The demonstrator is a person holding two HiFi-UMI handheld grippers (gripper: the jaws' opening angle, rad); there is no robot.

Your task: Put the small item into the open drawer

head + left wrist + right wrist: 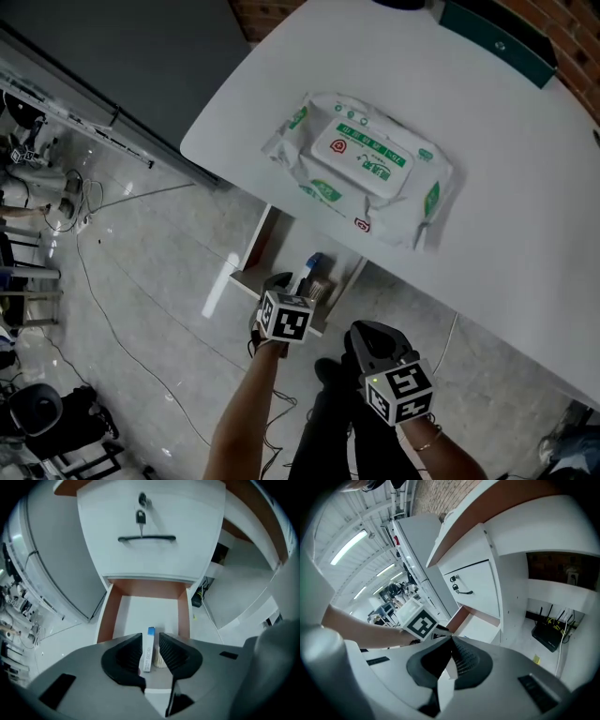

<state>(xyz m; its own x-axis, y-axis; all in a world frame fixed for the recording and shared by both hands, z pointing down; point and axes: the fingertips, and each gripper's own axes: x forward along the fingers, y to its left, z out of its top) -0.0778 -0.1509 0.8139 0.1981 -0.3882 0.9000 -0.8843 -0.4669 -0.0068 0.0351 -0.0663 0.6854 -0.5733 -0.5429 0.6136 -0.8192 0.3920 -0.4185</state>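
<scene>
The small item, a slim white box with a blue end, lies on the floor of the open drawer under the table, next to a beige bundle. My left gripper hangs just above it, jaws open, with the box showing in the gap and neither pad pressing on it. In the head view the left gripper is over the drawer and the box's blue end peeks out past it. My right gripper waits lower right, shut and empty.
A pack of wet wipes lies on the white table. Above the open drawer is a closed drawer front with a black handle and a keyed lock. A black router sits under the desk. Cables trail on the floor.
</scene>
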